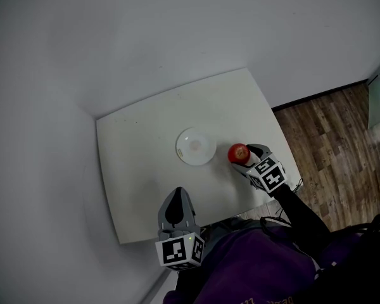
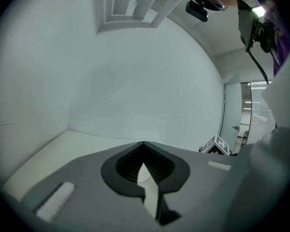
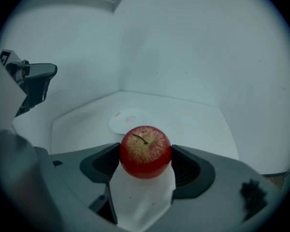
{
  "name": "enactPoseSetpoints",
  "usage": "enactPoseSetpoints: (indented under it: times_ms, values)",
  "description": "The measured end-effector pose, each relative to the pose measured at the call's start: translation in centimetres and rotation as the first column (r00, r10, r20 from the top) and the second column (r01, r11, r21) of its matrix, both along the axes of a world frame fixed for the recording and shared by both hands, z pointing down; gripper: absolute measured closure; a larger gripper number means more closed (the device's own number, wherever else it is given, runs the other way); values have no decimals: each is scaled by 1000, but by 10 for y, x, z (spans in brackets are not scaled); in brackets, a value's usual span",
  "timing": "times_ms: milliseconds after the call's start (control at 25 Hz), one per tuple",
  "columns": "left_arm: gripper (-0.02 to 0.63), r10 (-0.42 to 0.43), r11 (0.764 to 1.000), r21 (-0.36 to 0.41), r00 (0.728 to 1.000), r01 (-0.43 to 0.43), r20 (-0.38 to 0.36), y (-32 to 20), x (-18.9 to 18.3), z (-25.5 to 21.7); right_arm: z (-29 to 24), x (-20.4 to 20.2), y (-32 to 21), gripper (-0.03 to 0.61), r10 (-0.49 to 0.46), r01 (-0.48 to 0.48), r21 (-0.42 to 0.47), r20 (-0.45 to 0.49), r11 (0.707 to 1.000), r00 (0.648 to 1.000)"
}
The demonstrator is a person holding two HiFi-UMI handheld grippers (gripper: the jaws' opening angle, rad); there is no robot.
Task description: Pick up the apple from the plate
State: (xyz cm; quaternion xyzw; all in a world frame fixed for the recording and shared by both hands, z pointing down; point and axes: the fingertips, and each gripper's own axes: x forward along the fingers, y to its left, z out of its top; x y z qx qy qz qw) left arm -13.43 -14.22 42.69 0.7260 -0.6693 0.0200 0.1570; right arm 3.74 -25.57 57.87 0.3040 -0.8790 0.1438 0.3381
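Stands in a corner where two pale walls meet: a white table (image 1: 139,125), square, with round corners. Sits right against the walls along its far edge and its left edge. Shows brown wood floor (image 1: 332,138) past its right edge. Holds one small white plate (image 1: 195,146), round and flat, near the middle, a bit toward the right edge and well away from every corner. Looks smooth and plain all over.
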Motion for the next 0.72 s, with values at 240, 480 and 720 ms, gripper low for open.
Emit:
enactPoseSetpoints:
  times_ms: [240,480,720]
  values:
    - [607,16,1000,-4,1000,-16,12,1,3,-1,3,4,4,227,14,-14,-6,-7,1000,1000]
    - [607,0,1000,-3,1000,0,4,4,3,0,6,8,6,227,18,-18,-1,-27,1000,999]
    - [607,-6,1000,-13,1000,6,2,7,2,3,12,10,10,227,27,-27,-7,-34,1000,999]
